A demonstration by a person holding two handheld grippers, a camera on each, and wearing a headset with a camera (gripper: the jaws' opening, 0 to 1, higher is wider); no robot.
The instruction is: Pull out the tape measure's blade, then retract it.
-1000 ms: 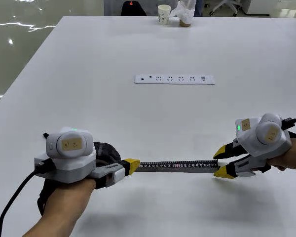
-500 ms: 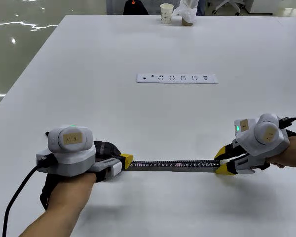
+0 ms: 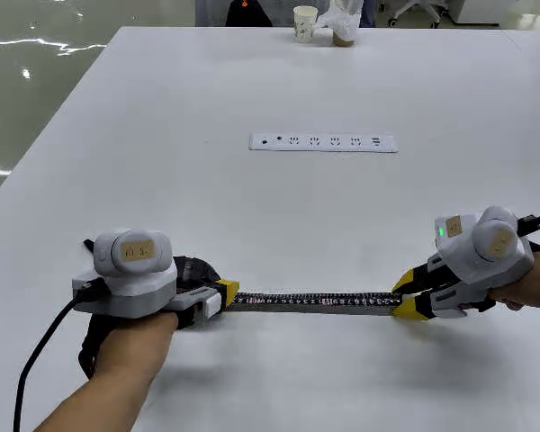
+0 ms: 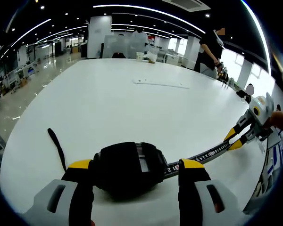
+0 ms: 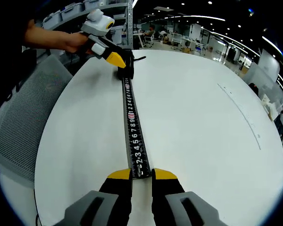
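Stretching out just above the white tabletop [image 3: 252, 207], the blade [image 3: 315, 300] runs in a straight line from the left gripper [image 4: 136, 165] to the right gripper [image 5: 142, 174], its numbered face up. The tape measure [image 4: 118, 169], a black case, sits clamped between the left gripper's yellow-tipped jaws, which press on its two sides. Its black strap [image 4: 56, 146] lies on the tabletop to the left of that gripper. The right gripper's jaws are closed on the blade's free end, pinching it by its edges. A white power strip [image 3: 323, 142] lies well ahead of both grippers, roughly between them. A paper cup [image 3: 304, 23] stands farther off at the far edge.
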